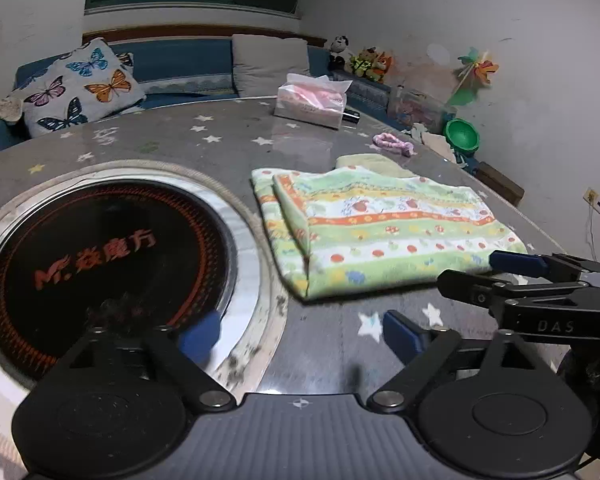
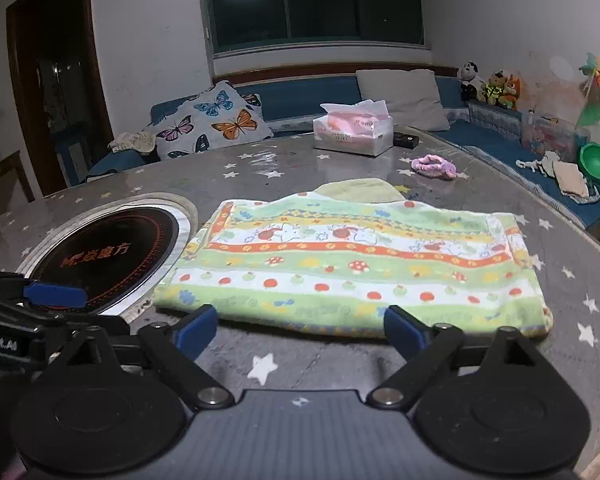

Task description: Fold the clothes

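A folded green, orange and white striped cloth with a mushroom print [image 1: 380,228] lies flat on the grey star-patterned round table [image 1: 228,136]; it also shows in the right wrist view [image 2: 352,264]. A pale yellow-green cloth [image 2: 360,190] pokes out from under its far edge. My left gripper [image 1: 300,332] is open and empty, low over the table, in front and left of the cloth. My right gripper [image 2: 300,326] is open and empty, just before the cloth's near edge. The right gripper shows at the right of the left wrist view [image 1: 516,276].
A round black induction cooker [image 1: 104,276] is set in the table to the left of the cloth. A tissue box [image 2: 352,130], a small black object [image 2: 406,140] and a pink scrunchie [image 2: 434,166] lie at the far side. A blue sofa with cushions [image 2: 216,120] stands behind.
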